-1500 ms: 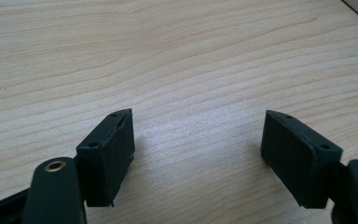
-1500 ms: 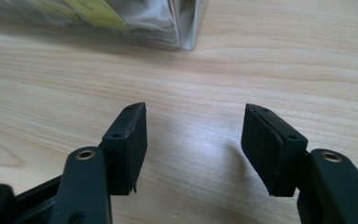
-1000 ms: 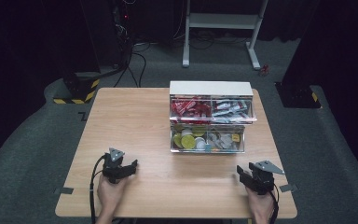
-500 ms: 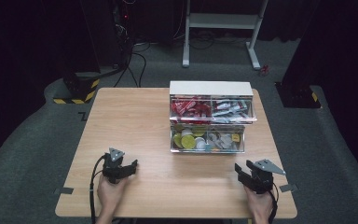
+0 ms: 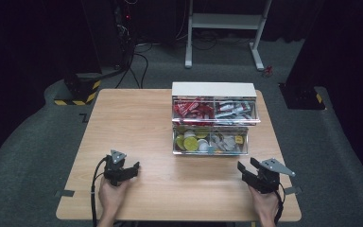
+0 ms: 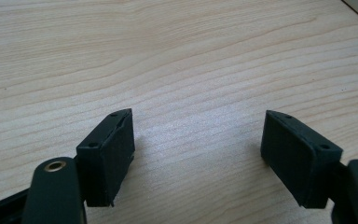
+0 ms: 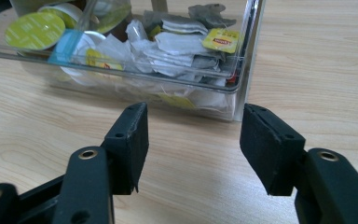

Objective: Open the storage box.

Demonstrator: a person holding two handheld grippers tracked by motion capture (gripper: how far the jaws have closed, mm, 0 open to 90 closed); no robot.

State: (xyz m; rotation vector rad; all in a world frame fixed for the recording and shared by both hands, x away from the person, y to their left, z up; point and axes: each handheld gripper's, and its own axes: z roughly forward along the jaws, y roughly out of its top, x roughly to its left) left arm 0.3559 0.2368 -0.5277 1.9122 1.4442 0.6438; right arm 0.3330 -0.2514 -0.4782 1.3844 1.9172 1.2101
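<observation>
Clear plastic drawer (image 7: 121,70) sits mid-tabletop, full of crinkly paper tea bags (image 7: 177,46) and round green pods (image 7: 35,30); right tool (image 7: 193,140) near it, jaws just spreading, holding nothing; left tool (image 6: 198,154) wide open over smooth wooden tabletop (image 6: 168,56).

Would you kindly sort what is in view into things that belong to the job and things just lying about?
Belongs to the job:
- right gripper, open, facing the clear lower drawer
- tea bags and capsules inside it
- left gripper, open

Just about:
- upper drawer of red packets
- cables on the floor
- white stand
</observation>
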